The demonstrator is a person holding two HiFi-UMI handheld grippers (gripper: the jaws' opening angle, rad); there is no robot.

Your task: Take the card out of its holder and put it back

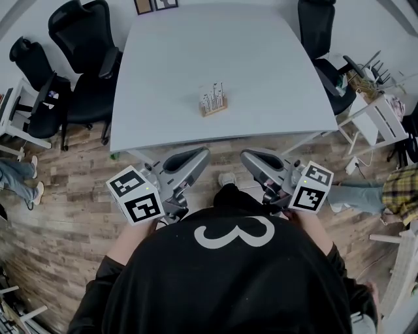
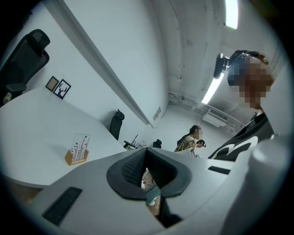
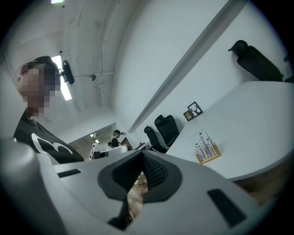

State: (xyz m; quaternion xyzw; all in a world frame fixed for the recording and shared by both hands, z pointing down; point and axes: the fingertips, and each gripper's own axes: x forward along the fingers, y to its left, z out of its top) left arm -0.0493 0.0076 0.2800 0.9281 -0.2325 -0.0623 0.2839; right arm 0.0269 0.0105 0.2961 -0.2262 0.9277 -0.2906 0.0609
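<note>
A white card (image 1: 213,96) printed with thin trees stands upright in a small wooden holder (image 1: 214,107) near the middle of the white table (image 1: 163,78). The left gripper view shows this holder (image 2: 75,157) at the left, and in the right gripper view the holder (image 3: 209,155) is at the right. Both grippers are held close to my body, off the table's near edge and well short of the holder. My left gripper (image 1: 202,154) is shut with nothing between its pads (image 2: 136,166). My right gripper (image 1: 247,156) is shut and empty as well.
Black office chairs (image 1: 78,59) stand left of the table and another chair (image 1: 317,26) at its far right. Two framed pictures (image 1: 155,5) lean at the table's far edge. White racks (image 1: 379,117) crowd the right side. People's legs (image 1: 19,179) show at both sides on the wooden floor.
</note>
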